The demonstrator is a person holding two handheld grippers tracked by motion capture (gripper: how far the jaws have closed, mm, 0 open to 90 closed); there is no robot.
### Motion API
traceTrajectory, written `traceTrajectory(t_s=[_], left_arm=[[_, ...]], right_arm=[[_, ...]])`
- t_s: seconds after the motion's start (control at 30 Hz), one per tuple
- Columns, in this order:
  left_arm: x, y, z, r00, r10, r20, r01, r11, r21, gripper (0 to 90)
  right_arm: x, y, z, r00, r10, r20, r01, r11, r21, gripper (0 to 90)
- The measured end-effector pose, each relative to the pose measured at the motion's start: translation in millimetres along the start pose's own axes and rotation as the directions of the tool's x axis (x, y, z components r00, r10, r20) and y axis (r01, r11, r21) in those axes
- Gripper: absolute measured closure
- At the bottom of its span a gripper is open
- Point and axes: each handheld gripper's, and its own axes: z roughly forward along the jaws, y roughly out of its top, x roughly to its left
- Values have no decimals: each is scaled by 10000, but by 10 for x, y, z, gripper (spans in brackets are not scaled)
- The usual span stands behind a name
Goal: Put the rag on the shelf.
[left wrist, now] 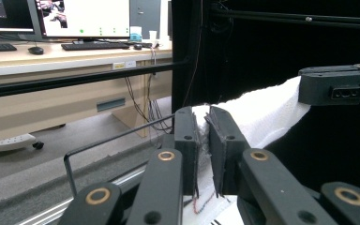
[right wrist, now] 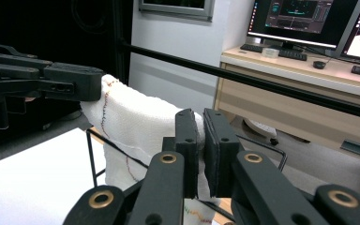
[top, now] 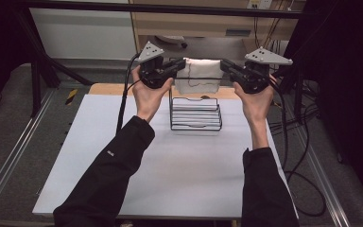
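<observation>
A white cloth (top: 198, 75) with a stitched edge hangs stretched between my two grippers, above a black wire rack (top: 195, 113) at the far middle of the white tabletop (top: 170, 175). My left gripper (top: 181, 64) is shut on the cloth's left top corner, and my right gripper (top: 224, 65) is shut on its right top corner. In the left gripper view the cloth (left wrist: 258, 112) is pinched in the left gripper (left wrist: 204, 136) and runs to the right gripper (left wrist: 337, 86). In the right gripper view the cloth (right wrist: 140, 122) runs from the right gripper (right wrist: 200, 140) to the left gripper (right wrist: 70, 82), over the rack (right wrist: 93, 154).
A black frame bar (top: 170, 8) crosses behind the table. A wooden desk (left wrist: 51, 61) with monitors and keyboards stands beyond it. Cables (top: 302, 142) trail down the table's right side and one (top: 122, 109) hangs from the left gripper. A wooden strip (top: 108, 89) edges the far side.
</observation>
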Motion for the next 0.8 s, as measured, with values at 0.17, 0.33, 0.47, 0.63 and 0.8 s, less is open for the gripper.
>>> traceTrajectory(t_s=[0.17,0.33,0.47,0.63,0.8], left_arm=[[-13,-58,-10,10000,24,-35,-23,9998,193,821],[-19,-96,-14,10000,37,7,-38,9996,274,821],[-37,-136,-36,9999,55,105,-58,9993,364,820],[-72,-204,-63,9999,84,143,-92,9983,574,815],[-86,-272,-79,9997,68,217,-87,9960,887,810]], right_arm=[[37,-51,-18,10000,-69,-37,70,9999,94,852],[50,-117,-27,9999,-45,-92,46,9999,145,852],[66,-162,-54,9998,-70,-175,72,9999,154,852],[92,-216,-82,9994,-141,-315,152,9993,343,851],[120,-291,-91,9986,-221,-485,250,9979,605,850]])
